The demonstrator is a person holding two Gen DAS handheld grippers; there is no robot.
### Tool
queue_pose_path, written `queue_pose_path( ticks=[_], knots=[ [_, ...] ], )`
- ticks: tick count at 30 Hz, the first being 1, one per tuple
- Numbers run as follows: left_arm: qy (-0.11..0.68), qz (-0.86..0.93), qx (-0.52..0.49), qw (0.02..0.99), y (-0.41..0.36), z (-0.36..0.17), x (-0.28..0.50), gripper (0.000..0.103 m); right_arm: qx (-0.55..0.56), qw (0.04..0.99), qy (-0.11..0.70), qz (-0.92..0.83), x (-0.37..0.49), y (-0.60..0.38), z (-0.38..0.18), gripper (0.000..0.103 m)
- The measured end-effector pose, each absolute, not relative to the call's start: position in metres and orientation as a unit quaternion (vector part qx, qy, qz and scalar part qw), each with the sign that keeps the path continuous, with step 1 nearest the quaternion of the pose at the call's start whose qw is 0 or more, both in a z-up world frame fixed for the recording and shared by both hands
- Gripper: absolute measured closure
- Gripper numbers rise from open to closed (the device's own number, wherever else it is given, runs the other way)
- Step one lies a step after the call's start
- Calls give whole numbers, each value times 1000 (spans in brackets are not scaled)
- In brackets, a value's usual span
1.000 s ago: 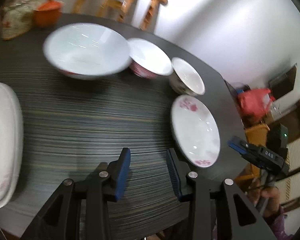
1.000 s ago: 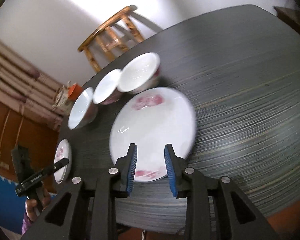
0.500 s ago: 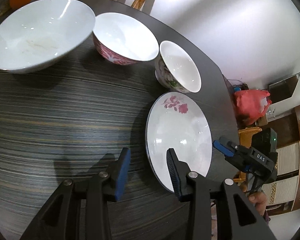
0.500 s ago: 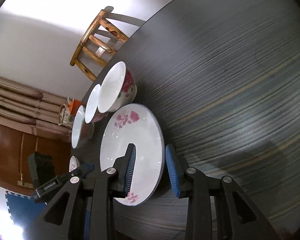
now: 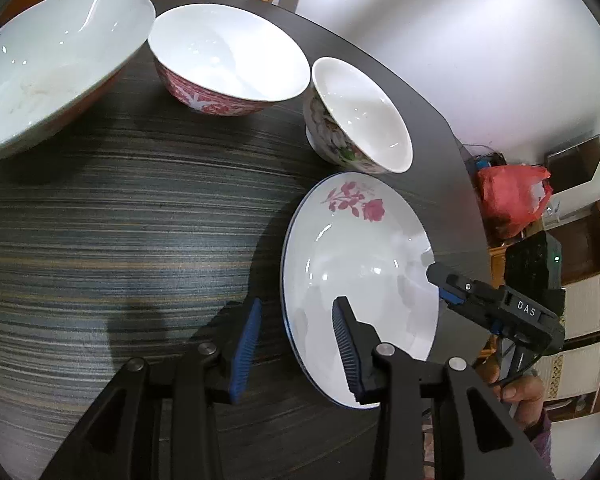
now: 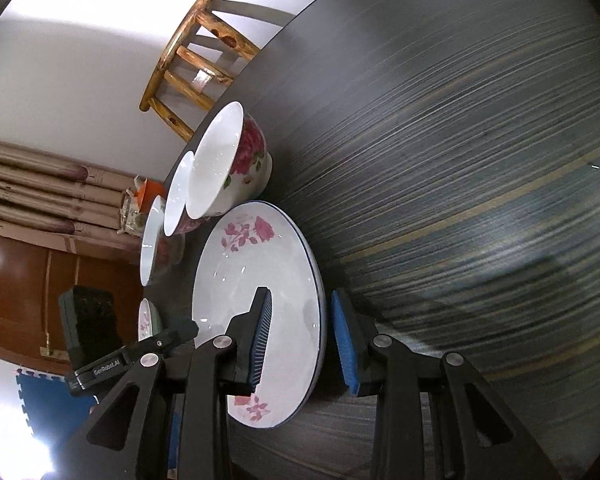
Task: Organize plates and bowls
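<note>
Left tongs: the left gripper [image 5: 296,344] stands apart, one blue pad over the bare table, the other over the near part of the rose plate [image 5: 360,264] — its rim sits in the gap, nothing pinched.

Right tongs: the right gripper [image 6: 304,340] is apart too, straddling the same plate's opposite rim [image 6: 318,312]; from its own camera I cannot tell whether either pad touches the china.

Plate: it lies flat on the dark striped table [image 5: 120,220], close to the table's edge, roses at both ends.

Step in hand: I'd judge this the start of the plate pick-up — both tools are lined up on its rim, neither has bitten.

Next move: probably one tong closes on the rim and lifts; glazed china looks slippery, so a deep, square bite.

Bowls beyond: the flowered bowl [image 5: 356,120] just past the plate, then the red-patterned bowl [image 5: 228,64], then the big white bowl [image 5: 52,64], all upright in a row.

Farthest: a second plate [image 6: 148,320] shows partly in the right view, a likely place to stack.
</note>
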State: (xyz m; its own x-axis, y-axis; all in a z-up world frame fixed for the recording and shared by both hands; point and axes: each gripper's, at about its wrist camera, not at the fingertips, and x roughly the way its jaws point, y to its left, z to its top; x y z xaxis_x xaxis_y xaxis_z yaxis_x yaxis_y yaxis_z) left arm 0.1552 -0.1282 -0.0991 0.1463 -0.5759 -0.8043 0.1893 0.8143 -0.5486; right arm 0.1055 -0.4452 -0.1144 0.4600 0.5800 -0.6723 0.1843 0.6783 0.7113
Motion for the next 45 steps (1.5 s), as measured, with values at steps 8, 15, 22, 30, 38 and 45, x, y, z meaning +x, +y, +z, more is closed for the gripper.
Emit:
queue_pose_path(
  ticks=[8,15,22,30,38,45],
  knots=[
    [603,-245,-129,748,-134,-105,151,96,367,766,512,127,109,-448,-123,95],
    [598,-244,-136,751,-128,-98,140,97,357,770,515,124,101,-443,-121,95],
    [587,-226,-137,765,-106,-83,124,97,365,761,519,135,91,-426,-123,95],
    [576,-196,-150,779,-63,-70,110,97,365,752,525,162,94,-391,-118,95],
    [554,-160,-177,797,0,-54,99,97,349,747,528,201,110,-336,-103,95],
    [530,-124,-199,815,67,-38,89,97,326,744,533,236,130,-278,-88,95]
  ],
)
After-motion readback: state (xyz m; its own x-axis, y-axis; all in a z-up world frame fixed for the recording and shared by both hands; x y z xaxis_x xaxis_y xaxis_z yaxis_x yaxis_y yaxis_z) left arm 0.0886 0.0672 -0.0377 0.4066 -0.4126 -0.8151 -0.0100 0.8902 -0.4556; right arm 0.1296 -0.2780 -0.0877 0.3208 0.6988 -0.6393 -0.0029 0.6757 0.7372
